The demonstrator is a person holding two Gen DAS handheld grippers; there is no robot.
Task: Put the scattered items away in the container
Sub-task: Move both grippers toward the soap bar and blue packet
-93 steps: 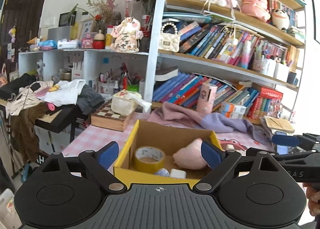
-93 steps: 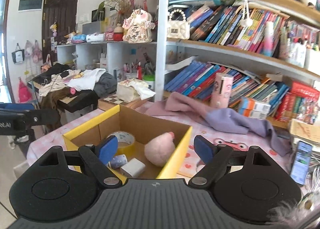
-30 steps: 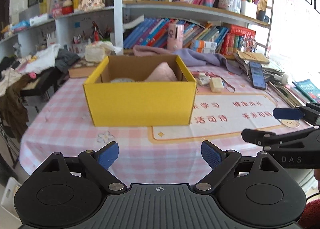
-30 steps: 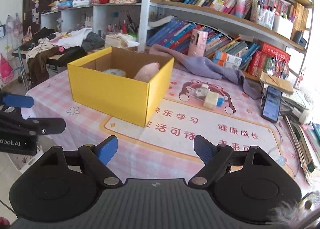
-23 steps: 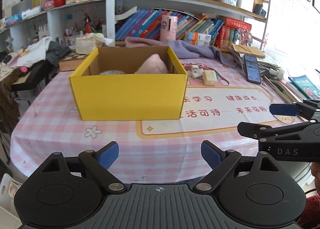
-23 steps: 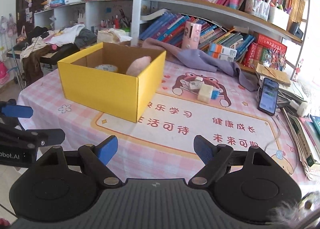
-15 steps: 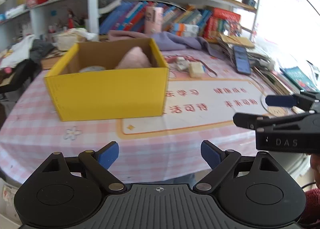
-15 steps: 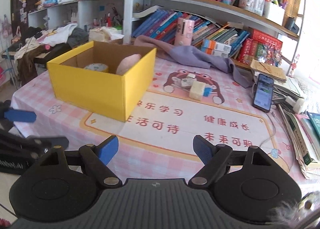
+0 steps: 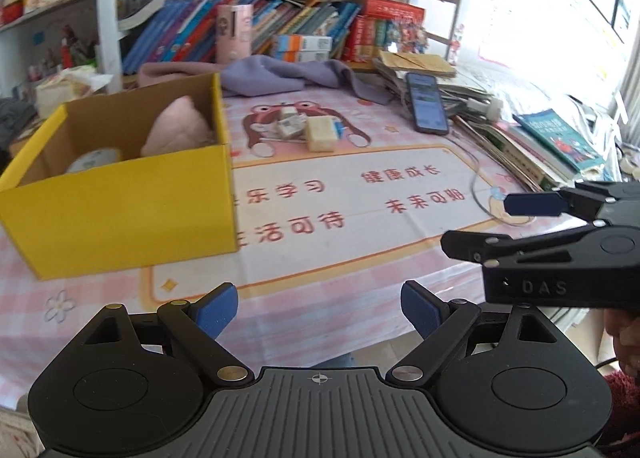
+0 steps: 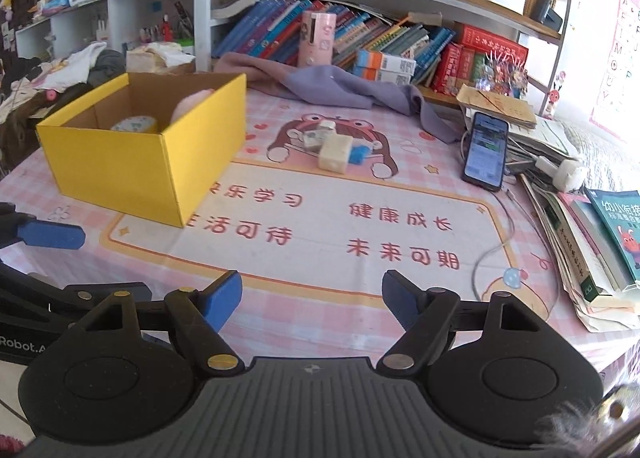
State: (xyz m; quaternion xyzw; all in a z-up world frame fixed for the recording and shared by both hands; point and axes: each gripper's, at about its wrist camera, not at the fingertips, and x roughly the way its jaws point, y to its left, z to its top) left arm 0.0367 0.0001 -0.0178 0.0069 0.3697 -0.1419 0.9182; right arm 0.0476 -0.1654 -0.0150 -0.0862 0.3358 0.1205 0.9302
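Note:
A yellow cardboard box (image 9: pixel 120 209) (image 10: pixel 132 161) stands on the pink table at the left, holding a pink plush (image 9: pixel 176 131) and a tape roll (image 10: pixel 134 123). Scattered on the cartoon mat lie a cream block (image 10: pixel 335 153) (image 9: pixel 320 133), a small blue piece (image 10: pixel 360 155) and small white items (image 10: pixel 314 137). My left gripper (image 9: pixel 319 310) hangs open over the table's near edge with nothing between its fingers. My right gripper (image 10: pixel 312 298) is also empty, its jaws closing, well short of the scattered items. Each gripper shows at the side of the other's view.
A phone (image 10: pixel 485 149) leans on stacked books and papers (image 10: pixel 580 242) at the right. A purple cloth (image 10: pixel 340 87) lies behind the mat, before a bookshelf (image 10: pixel 360 37). A cable (image 10: pixel 492 246) loops over the mat's right side. A person's hand (image 9: pixel 624 334) holds the right gripper.
Both grippers have swung rightward, so the box has slid to the left of both views and the scattered items now sit near the middle. The right jaws have narrowed a little.

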